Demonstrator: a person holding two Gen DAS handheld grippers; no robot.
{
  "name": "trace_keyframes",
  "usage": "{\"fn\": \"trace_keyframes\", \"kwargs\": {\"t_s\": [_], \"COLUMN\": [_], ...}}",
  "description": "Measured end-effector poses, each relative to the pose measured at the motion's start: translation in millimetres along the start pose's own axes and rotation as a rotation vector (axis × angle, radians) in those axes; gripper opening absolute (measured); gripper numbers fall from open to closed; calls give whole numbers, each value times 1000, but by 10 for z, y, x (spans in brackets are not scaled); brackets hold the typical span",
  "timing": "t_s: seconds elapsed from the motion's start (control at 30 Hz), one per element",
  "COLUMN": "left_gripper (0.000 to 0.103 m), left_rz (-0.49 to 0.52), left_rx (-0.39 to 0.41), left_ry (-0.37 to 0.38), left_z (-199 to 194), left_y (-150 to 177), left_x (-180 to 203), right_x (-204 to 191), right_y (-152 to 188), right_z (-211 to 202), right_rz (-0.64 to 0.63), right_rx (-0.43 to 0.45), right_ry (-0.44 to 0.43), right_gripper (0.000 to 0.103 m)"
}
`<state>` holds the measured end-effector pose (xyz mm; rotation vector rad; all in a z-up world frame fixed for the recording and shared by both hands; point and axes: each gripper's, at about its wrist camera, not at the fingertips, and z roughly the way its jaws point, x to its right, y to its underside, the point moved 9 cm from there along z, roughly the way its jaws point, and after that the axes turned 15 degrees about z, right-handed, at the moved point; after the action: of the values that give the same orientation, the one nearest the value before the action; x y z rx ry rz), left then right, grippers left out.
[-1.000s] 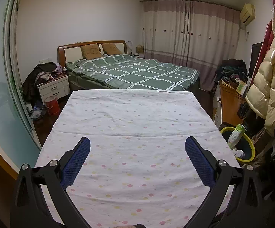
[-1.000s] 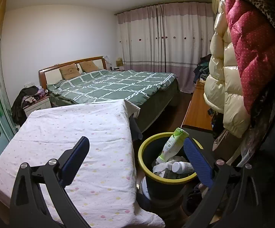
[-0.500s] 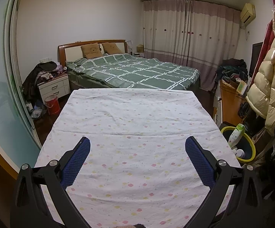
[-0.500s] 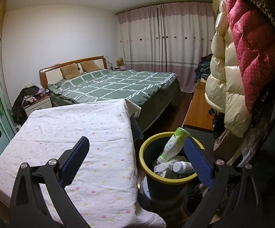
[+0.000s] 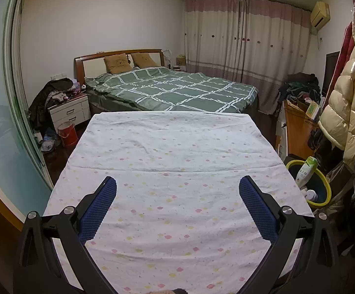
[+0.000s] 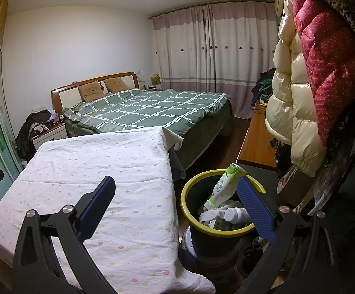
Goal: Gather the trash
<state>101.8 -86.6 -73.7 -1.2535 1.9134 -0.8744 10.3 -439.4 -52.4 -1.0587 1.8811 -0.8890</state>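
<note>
green checked bed (image 5: 177,90), dotted sheet (image 5: 177,171), curtains (image 5: 246,39)

White bench cloth (image 5: 177,161) speckled with pink and yellow dots — green bedspread (image 5: 177,90) crossed by white checks — bin (image 6: 216,225) dark with yellow rim; tongs' pads (image 6: 256,205) blue, red jacket (image 6: 329,56) white-dotted.

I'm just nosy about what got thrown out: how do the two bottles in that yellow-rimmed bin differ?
The green-capped bottle is taller and leans upright, its top poking above the bin rim; the white bottle is smaller and lies on its side, below the rim. The first carries a green-and-white label; the second looks plain. Both rest on crumpled trash inside the bin.
</note>
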Motion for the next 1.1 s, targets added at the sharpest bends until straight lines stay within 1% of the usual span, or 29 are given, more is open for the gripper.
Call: {"fn": "trace_keyframes", "kwargs": {"t_s": [1.1], "left_gripper": [98], "left_rz": [14], "left_rx": [-17], "left_ry": [13], "left_z": [60], "left_y": [36], "left_x": [107], "right_x": [-12], "right_y": [25], "right_z": [24], "right_rz": [3], "right_rx": [-3], "right_ry": [-1], "right_gripper": [95]}}
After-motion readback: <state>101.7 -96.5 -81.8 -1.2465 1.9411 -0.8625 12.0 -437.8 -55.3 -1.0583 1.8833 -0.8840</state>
